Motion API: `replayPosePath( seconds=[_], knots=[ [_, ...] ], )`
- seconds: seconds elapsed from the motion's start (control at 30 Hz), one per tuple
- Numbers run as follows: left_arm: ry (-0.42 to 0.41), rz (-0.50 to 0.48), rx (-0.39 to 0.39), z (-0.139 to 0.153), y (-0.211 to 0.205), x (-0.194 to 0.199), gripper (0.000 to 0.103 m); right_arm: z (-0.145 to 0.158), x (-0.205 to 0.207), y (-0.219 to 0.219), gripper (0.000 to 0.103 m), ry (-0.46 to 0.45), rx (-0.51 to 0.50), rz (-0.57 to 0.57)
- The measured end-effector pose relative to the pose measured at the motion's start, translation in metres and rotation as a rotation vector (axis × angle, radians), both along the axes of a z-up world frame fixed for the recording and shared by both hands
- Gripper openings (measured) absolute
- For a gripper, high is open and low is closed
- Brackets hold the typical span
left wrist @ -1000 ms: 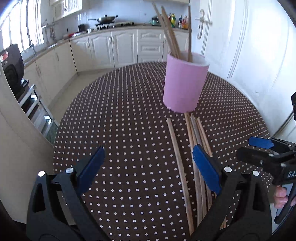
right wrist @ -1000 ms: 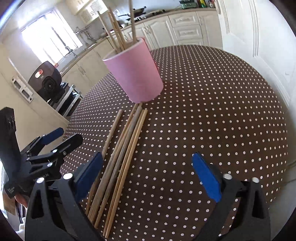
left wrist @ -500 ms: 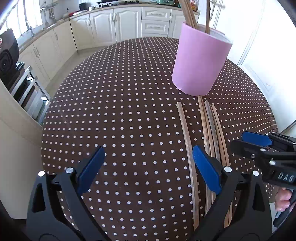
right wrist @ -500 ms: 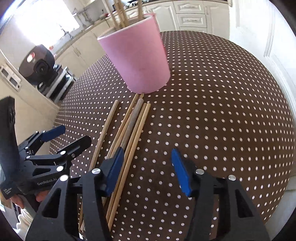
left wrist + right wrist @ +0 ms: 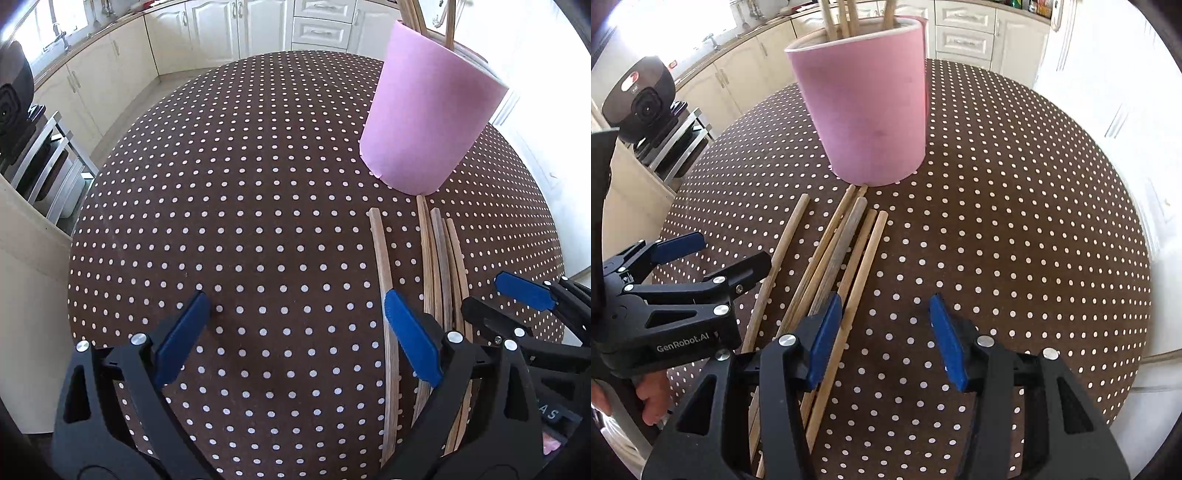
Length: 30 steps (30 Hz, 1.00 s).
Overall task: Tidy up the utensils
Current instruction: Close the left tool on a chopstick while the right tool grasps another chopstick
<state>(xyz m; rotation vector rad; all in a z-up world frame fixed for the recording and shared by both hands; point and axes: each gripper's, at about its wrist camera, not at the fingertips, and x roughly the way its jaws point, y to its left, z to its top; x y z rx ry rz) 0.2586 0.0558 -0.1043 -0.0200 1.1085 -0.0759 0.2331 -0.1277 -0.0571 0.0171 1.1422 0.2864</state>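
Nearest me, my right gripper (image 5: 886,334) hovers over the spotted surface (image 5: 1015,221) with its jaws partly apart; they have just been closing, and nothing is pinched between them, though the left pad sits right over the outer sticks of the bundle. My left gripper (image 5: 295,343) hangs wide apart over bare cloth, its right finger just beside the lone chopstick (image 5: 384,273). Each gripper shows in the other's view, and at the edge I see a bit of the hand (image 5: 653,398) holding the left one. On the brown, white-dotted cloth I count five loose chopsticks: one lying by itself and a bundle of four chopsticks (image 5: 846,251) touching side by side, set a little apart from it. All five lie flat, with their long axes running from my grippers toward the pink cup (image 5: 864,107), far ends just short of its base. One cup stands upright there, with several more sticks rising from it. Beyond the round surface are cream kitchen cabinets (image 5: 221,33), a bright window and a white door.
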Motion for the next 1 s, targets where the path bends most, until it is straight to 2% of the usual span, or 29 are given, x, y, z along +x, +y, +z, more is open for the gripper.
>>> replayPosePath(
  seconds=[0.2, 0.43, 0.47, 0.53, 0.6, 0.67, 0.73, 0.87, 1.0],
  knots=[
    [0.013, -0.012, -0.019, 0.003, -0.003, 0.003, 0.094, -0.002, 0.0, -0.007, 0.048, -0.001, -0.015, 0.004],
    [0.061, -0.044, 0.028, -0.003, -0.027, 0.014, 0.091, -0.005, -0.004, 0.008, 0.047, -0.033, -0.094, 0.05],
    [0.064, -0.052, 0.039, -0.002, -0.031, 0.016, 0.088, -0.005, -0.005, 0.013, 0.046, -0.046, -0.114, 0.059],
    [0.06, -0.064, 0.058, -0.001, -0.044, 0.019, 0.081, -0.005, -0.006, 0.018, 0.032, -0.058, -0.114, 0.077],
    [0.059, -0.091, 0.058, 0.002, -0.051, 0.02, 0.07, -0.005, -0.006, 0.019, 0.02, -0.057, -0.101, 0.087],
    [0.061, -0.116, 0.057, 0.006, -0.058, 0.02, 0.042, -0.005, -0.007, 0.017, 0.013, -0.059, -0.085, 0.106],
    [0.069, -0.158, 0.063, 0.008, -0.067, 0.019, 0.026, -0.006, -0.006, 0.016, 0.009, -0.054, -0.067, 0.115],
    [0.083, -0.209, 0.048, 0.01, -0.075, 0.018, 0.012, -0.006, -0.009, 0.005, 0.005, -0.041, -0.028, 0.148],
    [0.12, -0.222, -0.007, 0.012, -0.071, 0.017, 0.011, -0.005, -0.016, -0.006, 0.005, -0.026, -0.005, 0.165]
  ],
)
